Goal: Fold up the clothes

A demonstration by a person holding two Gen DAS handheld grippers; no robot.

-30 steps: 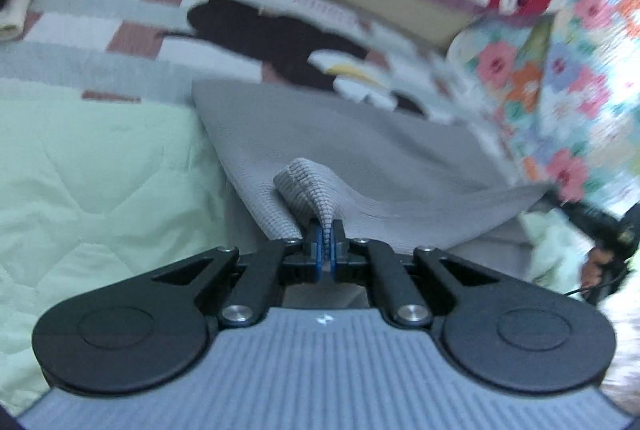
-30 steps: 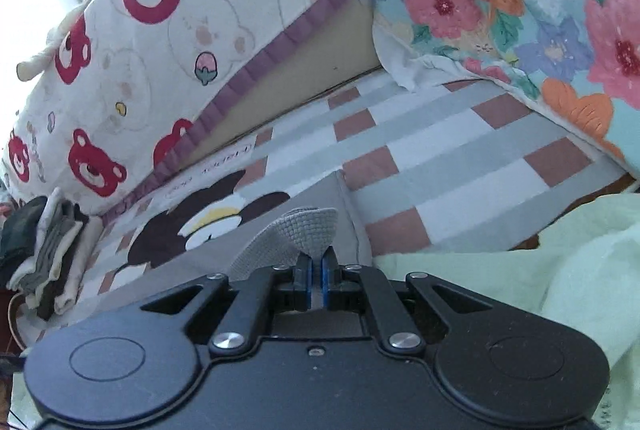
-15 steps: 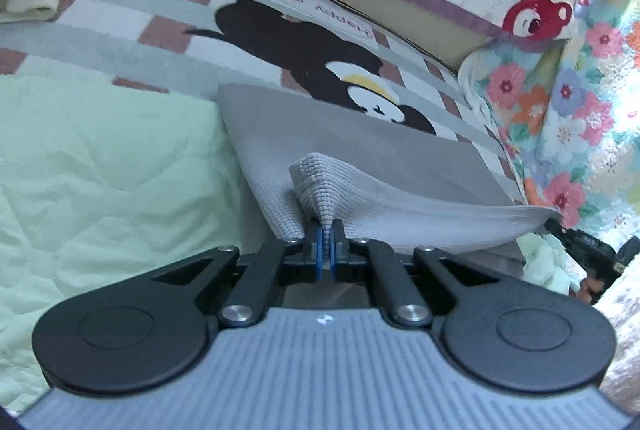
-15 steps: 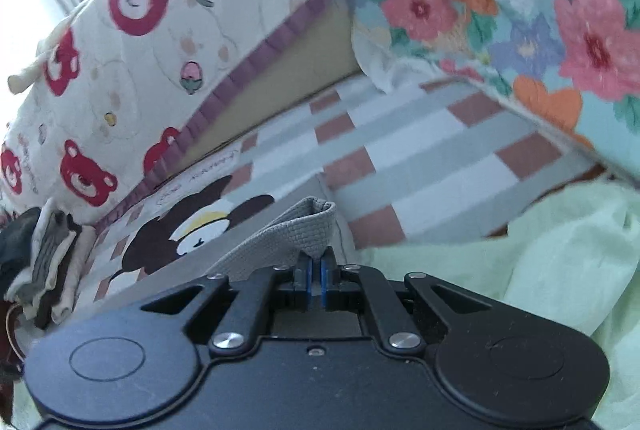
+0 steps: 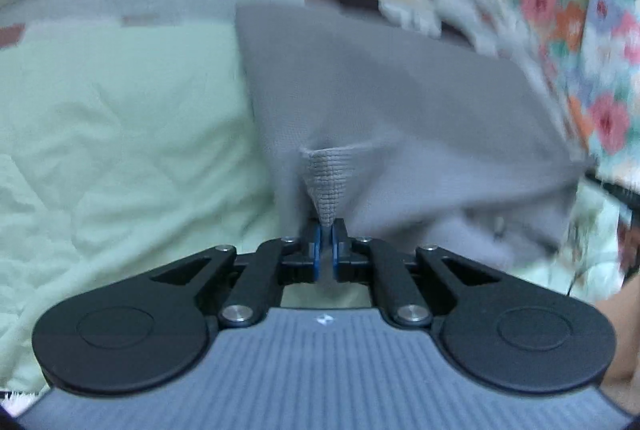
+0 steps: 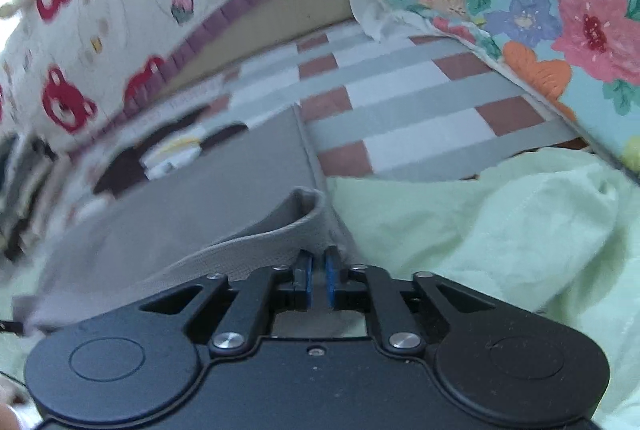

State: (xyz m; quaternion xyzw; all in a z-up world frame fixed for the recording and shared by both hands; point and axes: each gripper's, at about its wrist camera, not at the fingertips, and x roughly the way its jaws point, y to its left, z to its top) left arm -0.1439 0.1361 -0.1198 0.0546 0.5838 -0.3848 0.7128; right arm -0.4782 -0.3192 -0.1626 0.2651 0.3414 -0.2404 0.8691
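Pale green quilt (image 5: 120,133) carries the grey knit garment (image 5: 400,101), w/ left gripper (image 5: 326,250) & right gripper (image 6: 318,278) each pinched on a near-edge corner at 6 o'clock; looks soft, light, floppy, so prob best held by corners/hems.

One grey garment (image 5: 400,101), two quilts, perhaps one clothes stack (image 6: 20,189).
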